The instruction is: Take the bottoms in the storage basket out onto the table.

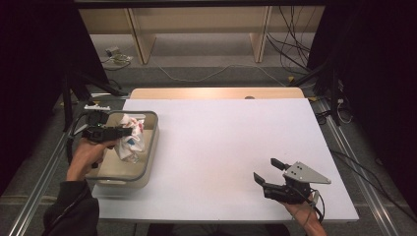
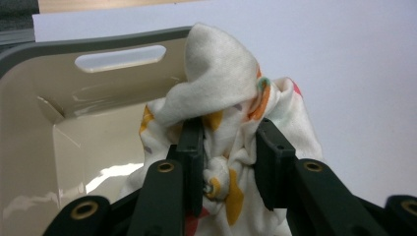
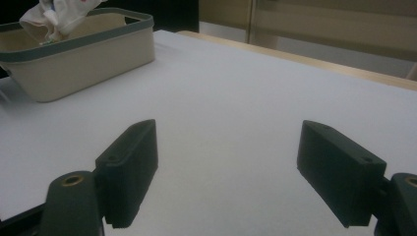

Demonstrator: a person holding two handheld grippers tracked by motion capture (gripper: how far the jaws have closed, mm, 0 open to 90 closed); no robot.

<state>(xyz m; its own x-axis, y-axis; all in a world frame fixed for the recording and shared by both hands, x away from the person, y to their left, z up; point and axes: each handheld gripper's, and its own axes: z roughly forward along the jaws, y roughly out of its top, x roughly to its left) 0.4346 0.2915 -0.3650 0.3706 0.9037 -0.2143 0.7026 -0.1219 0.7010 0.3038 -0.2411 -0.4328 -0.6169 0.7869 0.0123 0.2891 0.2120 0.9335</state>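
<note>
A white cloth (image 1: 132,139) with orange, yellow and red prints hangs bunched over a beige bin (image 1: 149,162) with a grey rim at the table's left side. My left gripper (image 1: 127,131) is shut on the cloth (image 2: 221,93); in the left gripper view its fingers (image 2: 193,147) pinch a fold of it above the bin (image 2: 59,93). My right gripper (image 1: 265,169) rests open near the table's front right corner, with bare white tabletop between its fingers (image 3: 130,167). From there the bin (image 3: 83,56) and the cloth (image 3: 56,14) lie far off at the upper left.
The white table top (image 1: 221,142) stretches between the bin and the right gripper. A wooden strip (image 1: 216,92) runs along its far edge. Beyond it are shelf legs and cables on the floor (image 1: 290,54). Metal rails (image 1: 354,162) flank the table.
</note>
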